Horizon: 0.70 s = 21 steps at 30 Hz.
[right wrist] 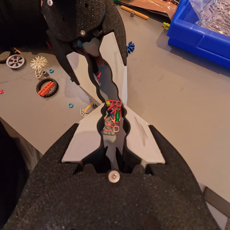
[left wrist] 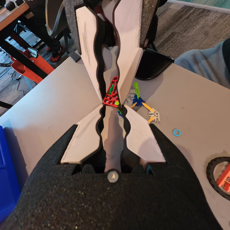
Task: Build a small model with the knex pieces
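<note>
- Meeting tip to tip above the grey desk (right wrist: 161, 99), the left tool (left wrist: 112, 105) and right tool (right wrist: 113, 105) point at each other.
- Right tool's fingers are narrowed onto the flat red plastic lattice connector (right wrist: 113, 117), which carries a short dark green rod (right wrist: 117, 116).
- Left tool's tips close narrowly at the lime-green rod (left wrist: 117, 103) at the connector's corner; whether they grip it I cannot tell.
- A blue plastic bin (right wrist: 199, 36) holds a printed clear bag (right wrist: 214, 16); its writing is illegible.
</note>
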Tool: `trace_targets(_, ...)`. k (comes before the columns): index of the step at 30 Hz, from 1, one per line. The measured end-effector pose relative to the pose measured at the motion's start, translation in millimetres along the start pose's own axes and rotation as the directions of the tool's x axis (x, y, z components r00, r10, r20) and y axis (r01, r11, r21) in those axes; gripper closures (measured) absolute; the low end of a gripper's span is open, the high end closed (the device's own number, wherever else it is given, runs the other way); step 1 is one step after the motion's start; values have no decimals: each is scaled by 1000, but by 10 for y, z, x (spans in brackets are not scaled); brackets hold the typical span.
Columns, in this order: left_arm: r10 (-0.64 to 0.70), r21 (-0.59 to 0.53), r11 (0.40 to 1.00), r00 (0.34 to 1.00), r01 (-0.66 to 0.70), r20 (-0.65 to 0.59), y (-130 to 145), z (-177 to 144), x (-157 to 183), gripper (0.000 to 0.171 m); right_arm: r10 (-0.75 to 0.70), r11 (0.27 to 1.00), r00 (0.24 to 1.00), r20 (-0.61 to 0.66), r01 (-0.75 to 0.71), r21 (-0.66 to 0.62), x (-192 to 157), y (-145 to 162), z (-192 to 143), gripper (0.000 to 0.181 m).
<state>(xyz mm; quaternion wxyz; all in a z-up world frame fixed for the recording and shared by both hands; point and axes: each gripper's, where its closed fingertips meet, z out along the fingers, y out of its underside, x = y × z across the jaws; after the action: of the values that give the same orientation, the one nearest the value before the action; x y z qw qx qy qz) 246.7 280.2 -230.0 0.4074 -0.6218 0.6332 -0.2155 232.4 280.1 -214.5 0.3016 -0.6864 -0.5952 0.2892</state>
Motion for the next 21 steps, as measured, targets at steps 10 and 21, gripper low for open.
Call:
trace_targets(10,-59,68,996,996,63,-67,-76,-65,45,170,77,994,994,75,-83,76,-11,-52,-49,158)
trace_targets(21,-101,30,994,994,102,-49,-49,-37,18,170,31,997,999,-35,-29,70,39,-54,-55,158)
